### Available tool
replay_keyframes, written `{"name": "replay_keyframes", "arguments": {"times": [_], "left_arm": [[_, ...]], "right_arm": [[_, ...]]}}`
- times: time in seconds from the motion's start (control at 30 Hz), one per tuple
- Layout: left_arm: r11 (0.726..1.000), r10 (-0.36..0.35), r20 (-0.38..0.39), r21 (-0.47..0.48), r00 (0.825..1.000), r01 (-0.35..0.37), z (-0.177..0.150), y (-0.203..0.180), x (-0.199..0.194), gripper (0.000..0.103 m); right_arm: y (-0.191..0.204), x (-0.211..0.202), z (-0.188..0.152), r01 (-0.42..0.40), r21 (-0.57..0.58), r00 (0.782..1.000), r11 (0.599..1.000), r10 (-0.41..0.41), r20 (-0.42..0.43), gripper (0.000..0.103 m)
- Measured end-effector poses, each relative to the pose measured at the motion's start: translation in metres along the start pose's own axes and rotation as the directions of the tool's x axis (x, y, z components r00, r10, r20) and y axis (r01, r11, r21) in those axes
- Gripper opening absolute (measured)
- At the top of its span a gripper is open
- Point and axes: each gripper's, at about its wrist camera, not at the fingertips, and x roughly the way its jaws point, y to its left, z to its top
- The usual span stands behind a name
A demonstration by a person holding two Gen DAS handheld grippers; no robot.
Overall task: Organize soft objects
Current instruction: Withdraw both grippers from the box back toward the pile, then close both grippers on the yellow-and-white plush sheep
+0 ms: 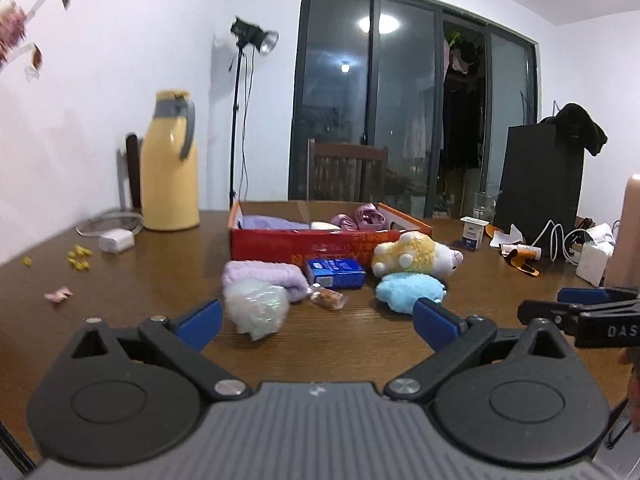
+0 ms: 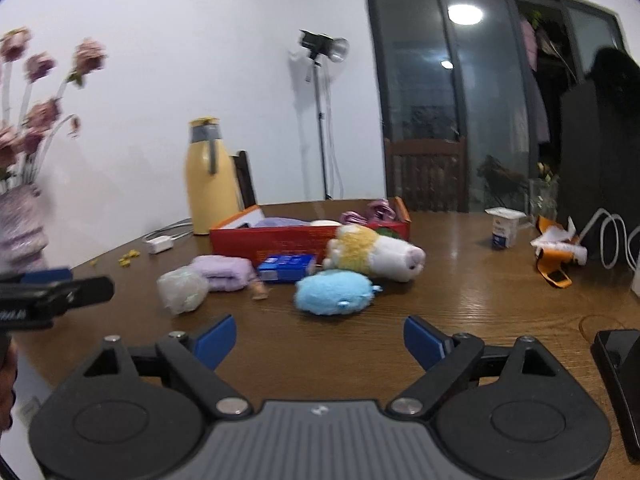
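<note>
On the wooden table stands an open red box (image 1: 304,246) (image 2: 280,240) with lilac cloth and pink shiny items inside. In front of it lie a folded lilac towel (image 1: 264,278) (image 2: 224,272), a whitish mesh puff (image 1: 258,308) (image 2: 182,290), a blue carton (image 1: 335,274) (image 2: 286,268), a yellow-and-white plush (image 1: 416,258) (image 2: 372,254) and a light blue plush (image 1: 408,290) (image 2: 332,292). My left gripper (image 1: 318,322) is open just short of the puff, nothing between its fingers. My right gripper (image 2: 320,340) is open short of the blue plush, holding nothing.
A yellow thermos (image 1: 170,164) (image 2: 210,184), white charger (image 1: 116,242) and yellow bits (image 1: 80,258) lie at the left. A yogurt cup (image 1: 474,232) (image 2: 505,230), wrappers, cables and a black bag (image 1: 538,180) sit at the right. A wrapped candy (image 1: 328,298) lies by the carton. Flowers in a vase (image 2: 20,224) stand at far left.
</note>
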Motion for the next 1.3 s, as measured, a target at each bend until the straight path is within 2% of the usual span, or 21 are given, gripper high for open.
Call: {"name": "replay_keyframes", "arguments": {"times": [0.1, 0.23, 0.33, 0.4, 0.47, 0.5, 0.57, 0.6, 0.63, 0.67, 0.7, 0.73, 0.87, 0.97, 1.07, 1.17, 1.3], "left_arm": [[0.999, -0.027, -0.007, -0.025, 1.000, 0.027, 0.012, -0.008, 0.028, 0.103], [0.998, -0.066, -0.008, -0.015, 0.998, 0.066, 0.032, -0.026, 0.078, 0.103], [0.992, -0.123, -0.026, -0.010, 0.992, 0.123, 0.044, -0.040, 0.120, 0.101], [0.988, -0.157, -0.048, -0.021, 0.987, 0.156, 0.052, -0.048, 0.152, 0.092], [0.979, -0.202, -0.089, -0.051, 0.975, 0.199, 0.058, -0.054, 0.183, 0.082], [0.972, -0.228, -0.111, -0.075, 0.967, 0.221, 0.059, -0.055, 0.196, 0.079], [0.958, -0.277, -0.160, -0.126, 0.947, 0.259, 0.060, -0.056, 0.223, 0.065], [0.951, -0.298, -0.183, -0.144, 0.937, 0.274, 0.058, -0.056, 0.235, 0.061], [0.945, -0.315, -0.202, -0.158, 0.927, 0.286, 0.055, -0.056, 0.245, 0.050], [0.939, -0.330, -0.214, -0.170, 0.919, 0.298, 0.052, -0.057, 0.252, 0.045], [0.923, -0.368, -0.209, -0.197, 0.906, 0.329, 0.049, -0.055, 0.257, 0.043], [0.914, -0.385, -0.206, -0.219, 0.900, 0.341, 0.047, -0.054, 0.259, 0.042], [0.911, -0.390, -0.171, -0.218, 0.905, 0.351, 0.053, -0.056, 0.247, 0.042], [0.908, -0.401, -0.111, -0.182, 0.909, 0.378, 0.065, -0.054, 0.213, 0.042], [0.894, -0.429, -0.093, -0.186, 0.898, 0.408, 0.069, -0.045, 0.177, 0.042], [0.887, -0.439, -0.104, -0.208, 0.893, 0.412, 0.056, -0.031, 0.135, 0.042], [0.887, -0.434, -0.156, -0.249, 0.887, 0.390, 0.016, -0.017, 0.091, 0.044]], "right_arm": [[-0.024, 0.026, 0.014, -0.003, 0.075, 1.000, 0.997, 0.005, -0.030, 0.090], [-0.060, 0.070, 0.036, -0.015, 0.175, 0.999, 0.984, 0.021, -0.029, 0.089], [-0.085, 0.110, 0.052, -0.022, 0.252, 0.999, 0.968, 0.032, -0.034, 0.085], [-0.101, 0.140, 0.059, -0.041, 0.317, 0.997, 0.947, 0.060, -0.048, 0.084], [-0.116, 0.165, 0.061, -0.054, 0.402, 0.995, 0.914, 0.081, -0.050, 0.076], [-0.122, 0.176, 0.062, -0.052, 0.435, 0.995, 0.899, 0.084, -0.053, 0.074], [-0.131, 0.196, 0.060, -0.036, 0.480, 0.995, 0.877, 0.076, -0.063, 0.073], [-0.135, 0.204, 0.058, -0.034, 0.501, 0.994, 0.865, 0.079, -0.070, 0.072], [-0.139, 0.211, 0.056, -0.042, 0.525, 0.992, 0.850, 0.097, -0.078, 0.068], [-0.143, 0.219, 0.052, -0.060, 0.552, 0.987, 0.832, 0.131, -0.089, 0.059], [-0.145, 0.223, 0.048, -0.079, 0.574, 0.983, 0.815, 0.160, -0.090, 0.056], [-0.147, 0.224, 0.045, -0.094, 0.595, 0.981, 0.798, 0.177, -0.082, 0.054], [-0.140, 0.213, 0.051, -0.107, 0.577, 0.984, 0.810, 0.171, -0.058, 0.048], [-0.120, 0.184, 0.064, -0.137, 0.526, 0.988, 0.840, 0.157, 0.005, 0.048], [-0.096, 0.146, 0.068, -0.162, 0.479, 0.986, 0.863, 0.163, 0.040, 0.048], [-0.073, 0.111, 0.058, -0.183, 0.444, 0.981, 0.877, 0.190, 0.030, 0.048], [-0.039, 0.073, 0.025, -0.178, 0.379, 0.976, 0.908, 0.211, -0.048, 0.048]]}}
